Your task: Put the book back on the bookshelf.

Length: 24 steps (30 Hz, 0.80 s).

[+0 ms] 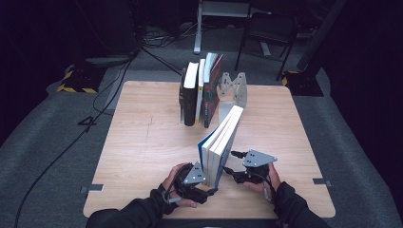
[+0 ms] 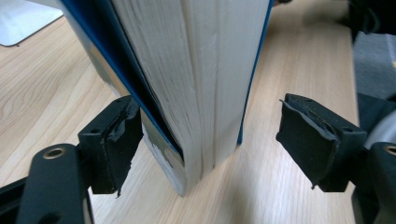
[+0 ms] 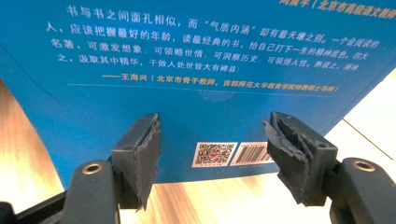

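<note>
Book (image 1: 221, 142) upright on table (image 1: 142, 156), btwn both grippers; left gripper (image 2: 210, 149) released, straddling it; right gripper (image 3: 212, 161) released, facing cover.

**Both grippers held low at the near edge, jaws apart**

High view: two dark-sleeved forearms enter from the bottom edge and angle inward toward each other. The left hand (image 1: 177, 183) grasps the left gripper (image 1: 207, 186), whose grey three-cornered plate tilts up toward the centre. The right hand (image 1: 267, 183) grasps the right gripper (image 1: 229, 167), its grey plate lying nearly level on top, its jaws pointing inward toward the left gripper.

Left gripper view: the two black jaws stand wide apart, their worn pads (image 2: 119, 140) facing each other; neither pad presses on anything.

Right gripper view: the jaws stand apart, ragged pads (image 3: 144, 149) free of contact.
</note>
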### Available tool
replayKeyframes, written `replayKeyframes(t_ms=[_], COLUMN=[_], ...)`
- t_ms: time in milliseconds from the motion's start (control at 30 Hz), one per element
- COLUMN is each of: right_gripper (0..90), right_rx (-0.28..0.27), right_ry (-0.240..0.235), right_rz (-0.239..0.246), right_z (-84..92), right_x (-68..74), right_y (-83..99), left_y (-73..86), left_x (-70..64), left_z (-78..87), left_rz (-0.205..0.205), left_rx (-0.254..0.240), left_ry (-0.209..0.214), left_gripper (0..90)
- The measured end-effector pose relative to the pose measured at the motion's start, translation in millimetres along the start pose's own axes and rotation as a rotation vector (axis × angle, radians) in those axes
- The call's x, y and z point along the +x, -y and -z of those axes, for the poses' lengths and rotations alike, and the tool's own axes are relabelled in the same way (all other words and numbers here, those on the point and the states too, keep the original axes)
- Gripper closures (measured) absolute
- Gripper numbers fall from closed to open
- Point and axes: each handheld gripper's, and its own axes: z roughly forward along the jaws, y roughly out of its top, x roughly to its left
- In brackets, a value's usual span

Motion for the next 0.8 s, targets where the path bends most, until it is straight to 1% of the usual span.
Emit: replayKeyframes(t_ms=[33, 67, 100, 200, 267, 300, 400, 433, 467, 500, 533, 567, 633, 667, 733, 800], right_gripper=[34.9, 34.9, 34.8, 34.7, 34.1, 34.0, 33.9, 33.9, 33.9, 33.9, 33.3, 33.3, 32.6, 32.4, 32.5, 33.1], right_rx=[-0.002, -0.003, -0.002, -0.002, -0.003, -0.004, -0.005, -0.004, -0.004, -0.004, -0.003, -0.003, 0.000, 0.003, 0.008, 0.006], right_ry=[0.005, 0.006, 0.006, 0.006, 0.007, 0.007, 0.011, 0.012, 0.012, 0.012, 0.013, 0.013, 0.014, 0.019, 0.028, 0.041], right_rz=[0.003, 0.002, 0.003, 0.002, 0.000, -0.001, 0.004, 0.004, 0.005, 0.005, 0.008, 0.008, 0.011, 0.021, 0.031, 0.035], right_z=[-0.1, 0.0, 0.2, 0.2, 0.3, 0.1, 0.0, 0.1, 0.1, 0.1, 0.2, 0.2, 0.6, 1.1, 2.1, 3.9], right_x=[0.5, 0.5, 0.4, 0.3, 0.2, 0.2, 0.5, 0.6, 0.8, 0.8, 0.4, 0.4, 0.3, 0.3, 0.3, -0.9], right_y=[0.1, 0.1, 0.2, 0.4, 0.6, 0.8, 0.7, 0.7, 0.6, 0.6, 0.5, 0.5, 0.1, -0.2, -0.9, -1.6], left_y=[-0.3, -0.3, -0.5, -0.3, -0.5, -0.5, -0.7, -0.4, -0.2, -0.2, -0.2, -0.2, -0.6, -0.6, -0.6, -0.6], left_x=[-1.7, -1.7, -4.2, -5.2, -6.5, -7.7, -8.9, -8.7, -7.5, -7.5, -3.9, -3.9, -1.4, 0.0, 3.6, 6.5], left_z=[-1.8, -1.8, -4.9, -6.8, -8.3, -10.1, -11.8, -12.1, -11.5, -11.5, -10.2, -10.2, -9.0, -8.3, -6.0, -4.0], left_rz=[0.006, 0.006, 0.025, 0.044, 0.050, 0.061, 0.071, 0.074, 0.083, 0.083, 0.105, 0.105, 0.109, 0.109, 0.098, 0.095], left_rx=[-0.006, -0.006, -0.022, -0.040, -0.048, -0.059, -0.068, -0.069, -0.069, -0.069, -0.069, -0.069, -0.061, -0.058, -0.046, -0.039], left_ry=[-0.012, -0.012, -0.043, -0.060, -0.085, -0.109, -0.141, -0.148, -0.148, -0.148, -0.130, -0.130, -0.111, -0.105, -0.086, -0.078], left_gripper=[20.1, 19.6, 20.7, 22.5, 23.9, 25.1, 29.2, 32.2, 33.6, 36.5, 38.5, 39.7, 40.7, 42.2, 44.9, 47.4])
